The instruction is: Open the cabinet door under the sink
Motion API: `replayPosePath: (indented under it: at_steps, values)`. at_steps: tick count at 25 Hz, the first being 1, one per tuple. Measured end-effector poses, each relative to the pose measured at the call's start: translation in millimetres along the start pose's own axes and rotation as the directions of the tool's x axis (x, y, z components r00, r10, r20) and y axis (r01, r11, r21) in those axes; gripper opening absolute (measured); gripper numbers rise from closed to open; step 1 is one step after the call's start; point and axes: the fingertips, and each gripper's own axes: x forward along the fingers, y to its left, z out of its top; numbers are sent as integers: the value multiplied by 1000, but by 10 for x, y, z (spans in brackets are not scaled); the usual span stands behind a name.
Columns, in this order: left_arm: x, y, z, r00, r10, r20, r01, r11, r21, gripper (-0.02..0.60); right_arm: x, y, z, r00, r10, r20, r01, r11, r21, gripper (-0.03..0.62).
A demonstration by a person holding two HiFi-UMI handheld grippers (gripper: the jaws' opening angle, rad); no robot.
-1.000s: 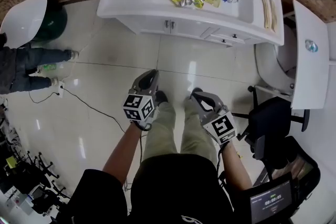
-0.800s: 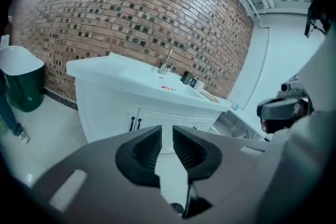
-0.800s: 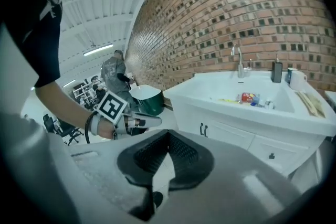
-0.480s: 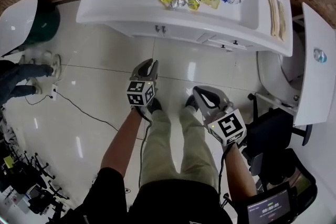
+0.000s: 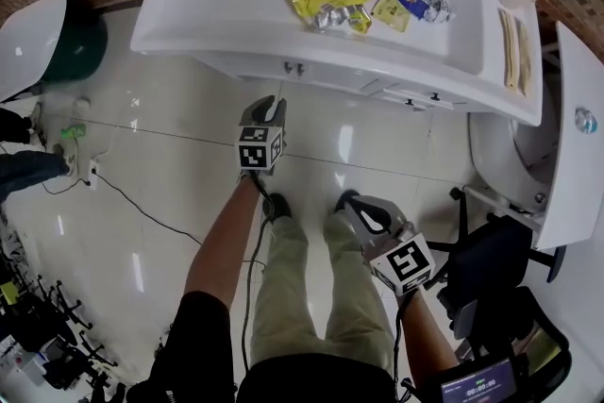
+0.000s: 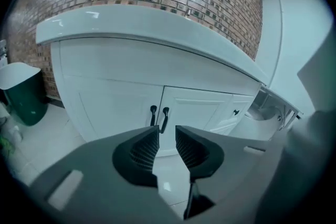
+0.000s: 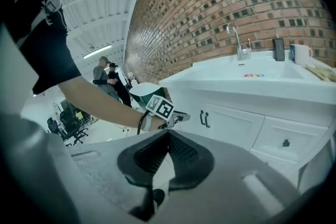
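The left hand-held gripper [image 6: 167, 134], its empty jaws spread and having just been opening, is being pointed at the closed cabinet door [image 6: 197, 113] under the counter [image 6: 157, 23], with bare floor [image 5: 311, 132] between. The right hand-held gripper [image 7: 168, 134] is being held pressed together near a black chair [image 5: 491, 250].
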Motion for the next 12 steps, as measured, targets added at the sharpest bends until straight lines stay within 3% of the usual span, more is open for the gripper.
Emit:
replayPosePath:
  at_steps: [5,12]
  values:
    - [289,175,-49,999,22,-27,-21,999,29,112,104,23,-104,1000,8,-18,-8,1000,2,-9]
    - [625,362,-86,997,36,-68,-36,999,9,114,91,10,-121,999,-13,-34,12,999,-30,-9]
